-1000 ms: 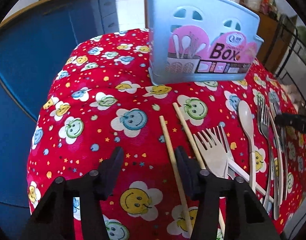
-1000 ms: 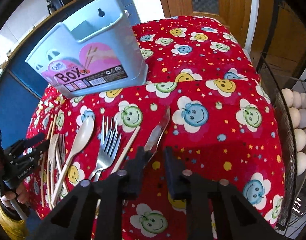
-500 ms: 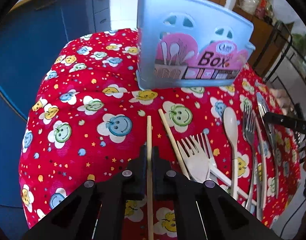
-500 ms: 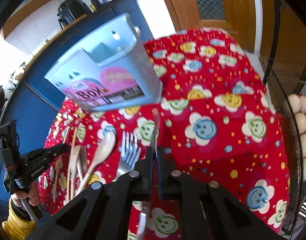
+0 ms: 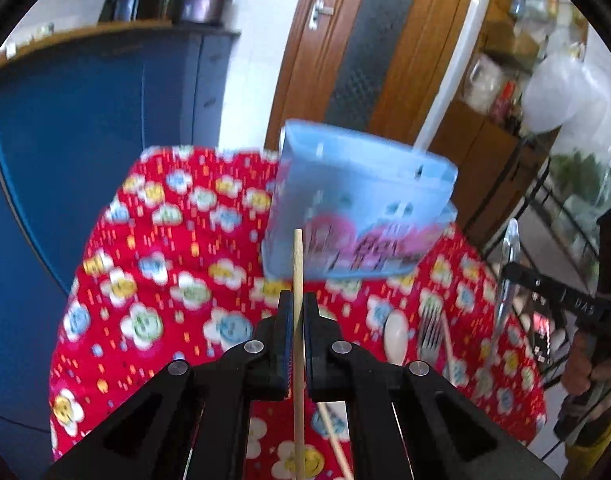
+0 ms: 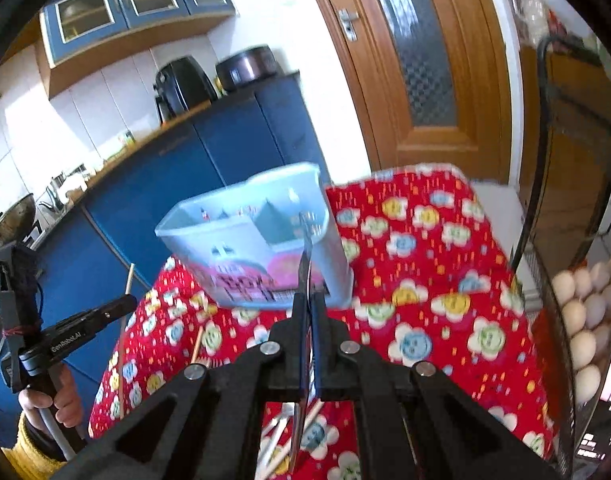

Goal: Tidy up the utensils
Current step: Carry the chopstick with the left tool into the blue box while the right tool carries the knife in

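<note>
My left gripper point(image 5: 299, 304) is shut on a wooden chopstick point(image 5: 298, 264) and holds it above the red flowered tablecloth point(image 5: 157, 280), its tip before the light blue utensil box point(image 5: 357, 204). My right gripper point(image 6: 308, 304) is shut on a metal table knife point(image 6: 305, 268) whose tip points at the box point(image 6: 245, 248). The knife also shows at the right of the left wrist view point(image 5: 507, 276). On the cloth lie a white spoon point(image 5: 396, 336), a fork point(image 5: 429, 328) and a second chopstick point(image 5: 333, 440).
A blue cabinet point(image 5: 85, 128) stands left of the table and a wooden door point(image 6: 417, 60) behind it. A wire rack with eggs point(image 6: 585, 320) stands right of the table. More utensils point(image 6: 277, 436) lie under my right gripper.
Both grippers have lifted their utensils off the cloth and tilted up toward the box. The view is blurred by the motion.
</note>
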